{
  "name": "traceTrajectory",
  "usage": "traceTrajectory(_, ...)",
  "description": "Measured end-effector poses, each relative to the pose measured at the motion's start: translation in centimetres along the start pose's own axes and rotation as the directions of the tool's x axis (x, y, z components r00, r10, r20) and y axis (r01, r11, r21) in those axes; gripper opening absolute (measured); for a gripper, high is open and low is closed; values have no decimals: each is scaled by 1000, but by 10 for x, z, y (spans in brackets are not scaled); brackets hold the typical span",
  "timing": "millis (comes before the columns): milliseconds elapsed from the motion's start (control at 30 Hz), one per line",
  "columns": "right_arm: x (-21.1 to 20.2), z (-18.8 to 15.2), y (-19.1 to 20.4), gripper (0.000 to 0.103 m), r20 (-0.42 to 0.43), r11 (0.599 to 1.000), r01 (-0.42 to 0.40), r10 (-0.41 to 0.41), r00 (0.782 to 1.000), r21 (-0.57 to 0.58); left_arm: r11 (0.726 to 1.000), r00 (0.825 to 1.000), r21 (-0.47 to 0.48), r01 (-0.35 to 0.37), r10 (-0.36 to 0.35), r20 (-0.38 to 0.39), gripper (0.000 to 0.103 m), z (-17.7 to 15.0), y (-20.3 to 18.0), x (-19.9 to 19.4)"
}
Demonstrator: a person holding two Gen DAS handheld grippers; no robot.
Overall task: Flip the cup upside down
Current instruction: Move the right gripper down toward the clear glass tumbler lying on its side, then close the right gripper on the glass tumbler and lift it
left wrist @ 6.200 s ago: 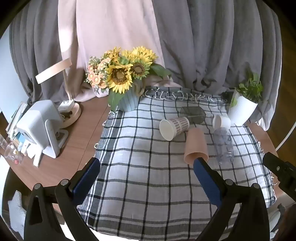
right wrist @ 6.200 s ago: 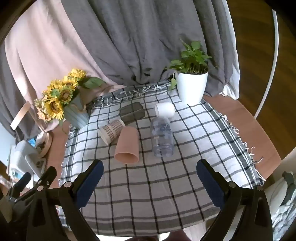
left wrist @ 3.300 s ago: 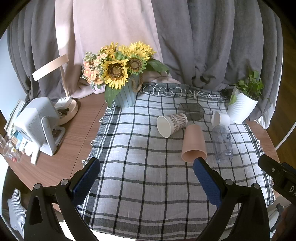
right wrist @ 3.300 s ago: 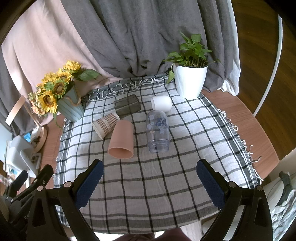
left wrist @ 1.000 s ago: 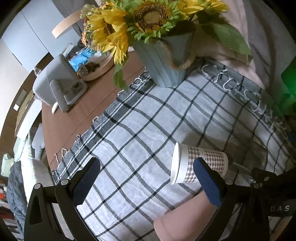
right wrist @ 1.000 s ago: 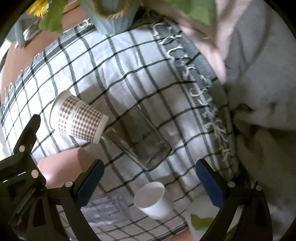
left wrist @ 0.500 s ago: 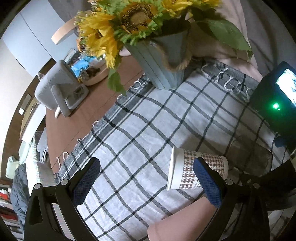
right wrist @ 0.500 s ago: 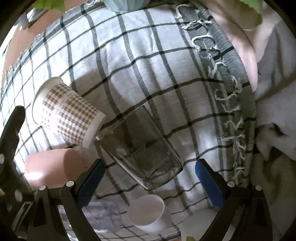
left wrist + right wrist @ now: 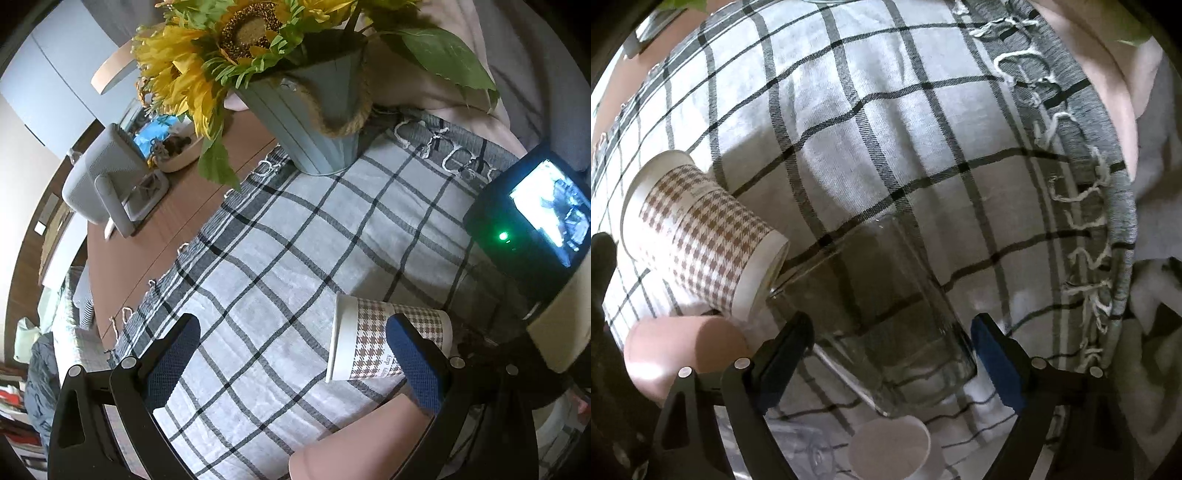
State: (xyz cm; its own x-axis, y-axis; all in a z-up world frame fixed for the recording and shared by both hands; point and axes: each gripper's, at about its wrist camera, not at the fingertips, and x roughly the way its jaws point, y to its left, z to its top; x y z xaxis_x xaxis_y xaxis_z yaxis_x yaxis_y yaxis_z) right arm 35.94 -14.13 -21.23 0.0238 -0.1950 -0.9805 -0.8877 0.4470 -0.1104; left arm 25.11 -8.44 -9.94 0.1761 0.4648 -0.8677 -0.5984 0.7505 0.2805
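Note:
A dark clear glass cup [image 9: 886, 325] lies on its side on the checked cloth [image 9: 871, 122]. My right gripper [image 9: 892, 345] is open and straddles the glass, one blue pad on each side, apart from it. A houndstooth paper cup [image 9: 698, 236] lies on its side touching the glass; in the left wrist view the paper cup [image 9: 373, 343] lies just in front of my right pad. My left gripper [image 9: 291, 354] is open and empty above the cloth. A pink cup [image 9: 354, 443] lies on its side below it.
A blue pot of sunflowers [image 9: 317, 122] stands at the cloth's far edge. A white device [image 9: 103, 184] sits on the brown table at left. A small white cup [image 9: 890, 450] and a clear bottle [image 9: 801, 458] lie near the glass. The right gripper's camera screen [image 9: 535, 218] shows at right.
Both grippers have moved closer to the cups. The right gripper has come down so its pads now flank the glass cup. The left gripper has neared the paper cup.

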Motion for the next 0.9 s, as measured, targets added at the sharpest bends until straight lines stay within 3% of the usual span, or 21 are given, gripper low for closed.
traceTrajectory(233, 19, 8, -1, 79, 11, 999, 8, -9, 1000, 37, 1000, 1000, 2, 6, -6, -5, 102, -1, 3, 1)
traceTrajectory(533, 10, 0, -3, 74, 1, 994, 48, -48, 999, 95, 1000, 1000, 10, 27, -27, 10, 102, -3, 10, -4)
traceTrajectory(900, -40, -13, -3, 70, -4, 982, 88, -88, 996, 165, 993, 993, 61, 97, -101, 63, 102, -5, 22, -23)
